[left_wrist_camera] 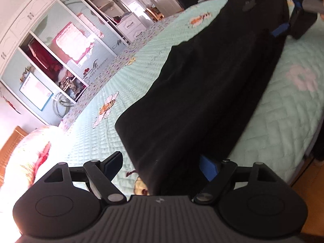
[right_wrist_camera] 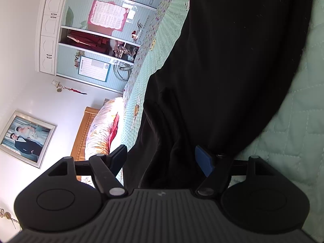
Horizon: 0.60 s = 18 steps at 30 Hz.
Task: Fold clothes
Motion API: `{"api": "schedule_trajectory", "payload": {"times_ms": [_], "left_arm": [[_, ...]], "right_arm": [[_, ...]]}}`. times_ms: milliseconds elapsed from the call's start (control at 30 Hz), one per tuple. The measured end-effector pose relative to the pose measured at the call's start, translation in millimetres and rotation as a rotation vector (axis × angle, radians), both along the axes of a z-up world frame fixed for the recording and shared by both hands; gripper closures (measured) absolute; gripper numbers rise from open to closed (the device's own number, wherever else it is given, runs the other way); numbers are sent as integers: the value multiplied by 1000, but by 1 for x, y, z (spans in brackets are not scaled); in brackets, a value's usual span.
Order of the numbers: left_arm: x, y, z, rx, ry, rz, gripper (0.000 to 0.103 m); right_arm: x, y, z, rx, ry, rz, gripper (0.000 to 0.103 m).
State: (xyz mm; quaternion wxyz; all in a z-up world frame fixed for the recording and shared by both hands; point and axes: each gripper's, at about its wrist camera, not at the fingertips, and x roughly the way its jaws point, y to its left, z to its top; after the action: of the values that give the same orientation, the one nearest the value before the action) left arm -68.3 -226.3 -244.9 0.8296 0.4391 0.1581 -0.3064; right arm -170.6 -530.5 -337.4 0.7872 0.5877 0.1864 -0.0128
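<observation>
The pale sliding wardrobe door [left_wrist_camera: 95, 68] carries a black decal reading "SWEET WEDDING" beside small red hearts, and the same words show on the door in the right wrist view (running sideways there). A red "LOVE" decal [left_wrist_camera: 26, 70] sits on a lower panel. The posters' print is too small to read.

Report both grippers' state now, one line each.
Left gripper: jaws wide, black trousers between them, pads not pressing.
Right gripper: jaws wide, the trousers' other end between them, grip cannot be told.
</observation>
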Motion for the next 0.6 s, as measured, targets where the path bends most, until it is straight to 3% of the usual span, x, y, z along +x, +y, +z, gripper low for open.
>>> {"api": "schedule_trajectory", "payload": {"times_ms": [200, 333, 400, 500, 600], "left_arm": [[4, -6, -4, 105, -45, 2, 16], [-4, -22, -7, 172, -118, -40, 16], [1, -26, -13, 200, -158, -35, 10], [17, -12, -19, 220, -179, 68, 6], [33, 24, -14, 155, -133, 236, 0]], "right_arm": [[-3, 0, 0, 3, -2, 0, 29], [-3, 2, 0, 1, -2, 0, 29], [-4, 2, 0, 4, -1, 0, 29], [-3, 1, 0, 3, 1, 7, 29], [0, 1, 2, -22, 26, 45, 32]]}}
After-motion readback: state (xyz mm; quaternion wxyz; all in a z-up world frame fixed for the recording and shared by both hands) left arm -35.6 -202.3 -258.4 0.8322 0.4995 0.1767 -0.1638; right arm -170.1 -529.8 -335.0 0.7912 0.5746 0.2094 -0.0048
